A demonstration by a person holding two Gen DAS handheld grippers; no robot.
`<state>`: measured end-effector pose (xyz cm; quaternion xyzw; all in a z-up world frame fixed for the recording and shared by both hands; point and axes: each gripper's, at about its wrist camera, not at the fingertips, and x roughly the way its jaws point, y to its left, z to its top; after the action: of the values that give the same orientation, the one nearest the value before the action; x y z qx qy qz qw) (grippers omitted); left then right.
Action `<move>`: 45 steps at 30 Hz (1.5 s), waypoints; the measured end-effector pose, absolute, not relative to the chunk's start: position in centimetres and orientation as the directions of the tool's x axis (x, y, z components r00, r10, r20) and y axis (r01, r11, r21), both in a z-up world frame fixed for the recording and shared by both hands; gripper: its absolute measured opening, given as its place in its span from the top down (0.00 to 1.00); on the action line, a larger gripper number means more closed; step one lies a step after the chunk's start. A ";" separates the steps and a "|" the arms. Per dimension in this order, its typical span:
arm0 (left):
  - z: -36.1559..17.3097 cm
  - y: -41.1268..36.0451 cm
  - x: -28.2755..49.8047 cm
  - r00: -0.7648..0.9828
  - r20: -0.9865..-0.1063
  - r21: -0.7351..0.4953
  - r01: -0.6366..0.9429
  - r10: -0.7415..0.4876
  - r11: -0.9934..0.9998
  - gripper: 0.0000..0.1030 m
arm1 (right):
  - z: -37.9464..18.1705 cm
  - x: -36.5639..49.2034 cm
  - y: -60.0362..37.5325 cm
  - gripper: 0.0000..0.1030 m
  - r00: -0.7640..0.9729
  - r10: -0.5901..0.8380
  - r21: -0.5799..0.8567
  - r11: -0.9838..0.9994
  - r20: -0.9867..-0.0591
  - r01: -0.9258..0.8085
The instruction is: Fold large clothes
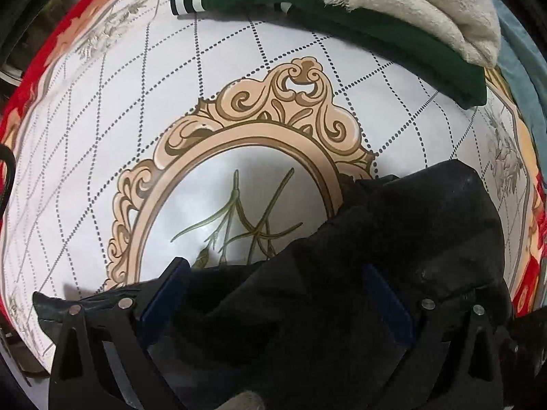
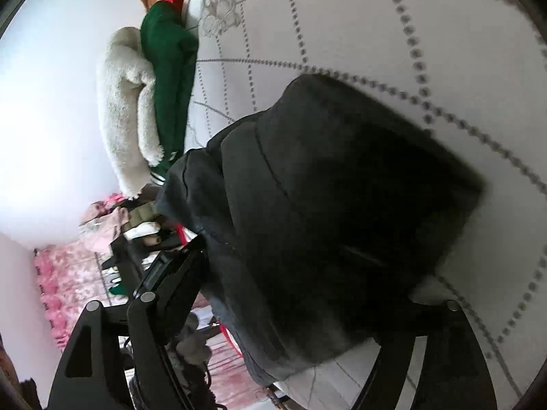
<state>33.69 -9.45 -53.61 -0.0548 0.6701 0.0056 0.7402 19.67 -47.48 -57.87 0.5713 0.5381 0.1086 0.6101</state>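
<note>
A black garment [image 1: 410,232] lies bunched on the patterned white bedsheet [image 1: 239,85]. In the left wrist view my left gripper [image 1: 273,294] has its blue-padded fingers [image 1: 164,294] spread wide, with the black cloth filling the gap between them. In the right wrist view the same garment [image 2: 342,205] is a thick folded bundle between the wide-spread jaws of my right gripper [image 2: 297,280]. One right finger [image 2: 171,273] shows at the left; the other is mostly hidden under the cloth.
A green garment with striped cuffs [image 1: 342,17] and a cream fleece garment [image 1: 427,10] lie folded at the far edge of the bed. They also show in the right wrist view, green [image 2: 171,78] and cream [image 2: 123,102]. Red bedding border [image 1: 41,51] at left. Pink patterned fabric [image 2: 68,273] beside the bed.
</note>
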 end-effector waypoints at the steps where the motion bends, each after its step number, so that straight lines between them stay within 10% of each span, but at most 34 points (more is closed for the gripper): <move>1: -53.7 -9.2 33.6 0.104 -0.992 -0.083 -0.083 -0.074 0.993 0.00 | -58.0 20.1 -47.1 0.15 0.406 0.748 0.822 0.321 -0.525 0.471; 5: -53.3 -8.5 33.0 0.124 -0.990 -0.084 -0.091 -0.072 0.992 0.00 | -58.2 22.1 -46.1 0.12 0.450 0.738 0.846 0.317 -0.503 0.428; 9: -51.7 -7.3 32.3 0.133 -0.989 -0.076 -0.108 -0.061 0.991 0.00 | -58.4 23.2 -45.3 0.68 0.433 0.721 0.823 0.348 -0.541 0.448; 12: -49.5 -6.4 29.9 0.170 -0.985 -0.020 -0.102 -0.002 0.995 0.00 | -58.5 23.8 -44.9 0.66 0.425 0.727 0.823 0.349 -0.539 0.448; 17: -53.2 -5.3 26.8 0.076 -0.997 0.005 -0.168 0.018 0.986 0.00 | -58.2 25.7 -43.6 0.37 0.422 0.742 0.839 0.354 -0.521 0.414; 19: -54.2 -5.0 27.0 0.078 -0.997 -0.017 -0.205 -0.001 0.979 0.00 | -58.0 26.3 -43.0 0.66 0.411 0.730 0.824 0.379 -0.545 0.420; 22: -54.3 -5.5 27.7 0.105 -0.995 -0.017 -0.188 0.003 0.982 0.00 | -56.9 26.9 -42.6 0.78 0.437 0.710 0.824 0.384 -0.552 0.417; 36: -54.2 -6.4 29.2 0.213 -0.958 -0.228 -0.176 -0.189 0.957 0.00 | -40.4 31.4 -31.8 0.81 0.418 0.552 0.616 0.787 -0.721 0.024; 45: -45.1 11.2 19.8 0.331 -0.928 -0.316 -0.451 -0.172 0.835 0.00 | -34.2 26.6 -16.9 0.81 0.388 0.414 0.271 0.888 -0.824 -0.372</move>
<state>19.80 11.25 -45.09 -0.2728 0.5712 0.0909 0.7688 26.57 -16.93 -34.15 0.0208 0.5006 0.2358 0.8327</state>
